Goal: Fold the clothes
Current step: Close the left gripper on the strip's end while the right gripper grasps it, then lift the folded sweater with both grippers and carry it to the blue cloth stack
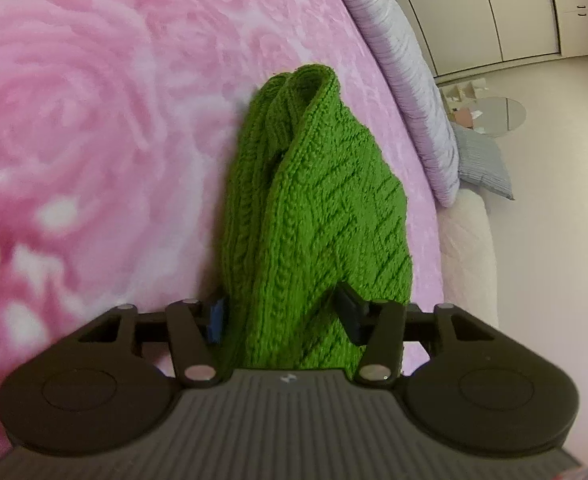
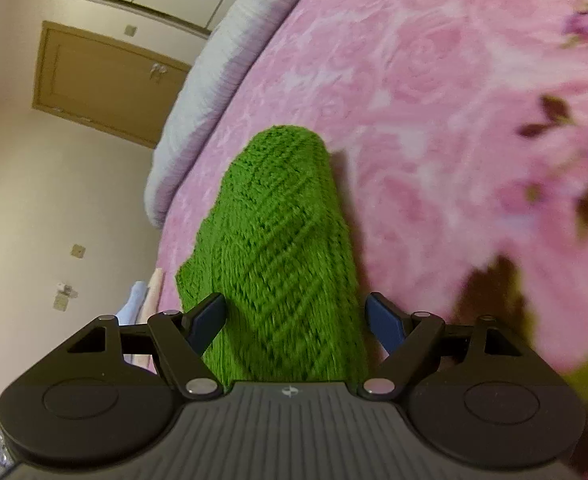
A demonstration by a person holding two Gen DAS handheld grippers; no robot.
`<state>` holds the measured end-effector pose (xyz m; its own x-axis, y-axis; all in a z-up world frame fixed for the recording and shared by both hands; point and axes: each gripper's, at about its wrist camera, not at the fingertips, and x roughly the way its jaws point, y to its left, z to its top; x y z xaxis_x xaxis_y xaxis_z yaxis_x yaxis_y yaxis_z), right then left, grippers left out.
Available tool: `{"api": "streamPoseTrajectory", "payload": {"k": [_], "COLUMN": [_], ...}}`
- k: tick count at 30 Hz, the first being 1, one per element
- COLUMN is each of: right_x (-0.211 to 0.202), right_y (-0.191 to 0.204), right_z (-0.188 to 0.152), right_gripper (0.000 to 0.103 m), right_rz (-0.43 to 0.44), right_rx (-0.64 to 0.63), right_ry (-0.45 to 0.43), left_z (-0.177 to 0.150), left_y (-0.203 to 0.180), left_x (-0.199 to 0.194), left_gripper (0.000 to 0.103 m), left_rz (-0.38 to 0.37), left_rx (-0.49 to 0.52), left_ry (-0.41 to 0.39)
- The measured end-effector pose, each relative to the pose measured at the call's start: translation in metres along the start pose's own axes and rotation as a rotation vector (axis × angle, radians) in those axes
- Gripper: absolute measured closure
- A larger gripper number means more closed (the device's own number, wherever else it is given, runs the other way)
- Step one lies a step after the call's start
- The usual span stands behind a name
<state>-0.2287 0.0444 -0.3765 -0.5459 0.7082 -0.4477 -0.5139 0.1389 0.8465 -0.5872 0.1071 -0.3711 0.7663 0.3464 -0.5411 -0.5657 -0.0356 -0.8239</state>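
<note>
Both tongs (image 1: 283,316) (image 2: 296,322) seemingly clamp green knit (image 1: 318,208) | pink bedspread (image 1: 93,120) | no readable writing

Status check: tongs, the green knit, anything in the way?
Left tongs pinching green knit. Right tongs straddle it, grip unclear. Knit bunched over pink bedspread. Nothing in the way.

Green knit (image 1: 314,216) (bunched) in left gripper (image 1: 283,316)

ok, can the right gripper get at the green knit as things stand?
Probably yes: the green knit already lies between the right gripper's wide fingers, with nothing else in between. Blur hides whether the pads touch it.
</note>
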Motion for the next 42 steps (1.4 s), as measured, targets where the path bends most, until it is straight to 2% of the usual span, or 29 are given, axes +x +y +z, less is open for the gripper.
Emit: {"api": "streamPoseTrajectory", "payload": {"k": [3,5,6,7,9,12,16,19,23,29,33,36,39,42], "right_x": [0.017,0.028,0.032,0.035,0.036,0.037,0.035,0.025,0.013,0.032,0.068,0.111,0.162,0.218], "right_y": [0.005,0.010,0.013,0.015,0.013,0.018,0.048,0.080,0.132,0.237,0.300,0.346,0.387,0.429], "right_z": [0.006,0.010,0.013,0.016,0.023,0.027,0.039,0.051,0.068,0.084,0.075,0.055,0.025,-0.010], "right_gripper": [0.020,0.031,0.040,0.048,0.055,0.059,0.067,0.067,0.067,0.067,0.067,0.067,0.067,0.067], "right_rz": [0.013,-0.020,-0.040,-0.059,-0.071,-0.099,-0.153,-0.151,-0.099,0.005,0.088,0.137,0.177,0.202], "right_rx": [-0.048,-0.099,-0.111,-0.122,-0.086,-0.051,-0.019,0.013,0.046,-0.062,-0.143,-0.178,-0.178,-0.162], "right_ry": [0.025,0.057,0.073,0.089,0.121,0.157,0.210,0.249,0.294,0.383,0.422,0.444,0.446,0.419], "left_z": [0.007,0.011,0.012,0.013,0.016,0.022,0.034,0.044,0.053,0.061,0.084,0.120,0.167,0.229], "left_y": [0.001,-0.004,-0.008,-0.011,-0.020,-0.033,-0.067,-0.104,-0.152,-0.184,-0.177,-0.155,-0.124,-0.089], "left_x": [0.005,0.008,0.009,0.009,0.010,0.009,-0.009,-0.044,-0.101,-0.200,-0.253,-0.298,-0.344,-0.394], "left_gripper": [0.071,0.078,0.080,0.082,0.083,0.085,0.087,0.087,0.087,0.087,0.087,0.087,0.087,0.087], "left_rz": [-0.011,-0.001,0.012,0.027,0.058,0.110,0.159,0.187,0.213,0.219,0.221,0.232,0.239,0.251], "left_rx": [-0.007,0.006,0.021,0.029,0.046,0.040,0.028,0.014,-0.011,-0.056,-0.067,-0.063,-0.044,-0.005], "left_ry": [0.023,0.039,0.047,0.058,0.081,0.106,0.094,0.053,-0.036,-0.231,-0.347,-0.397,-0.416,-0.412]}}
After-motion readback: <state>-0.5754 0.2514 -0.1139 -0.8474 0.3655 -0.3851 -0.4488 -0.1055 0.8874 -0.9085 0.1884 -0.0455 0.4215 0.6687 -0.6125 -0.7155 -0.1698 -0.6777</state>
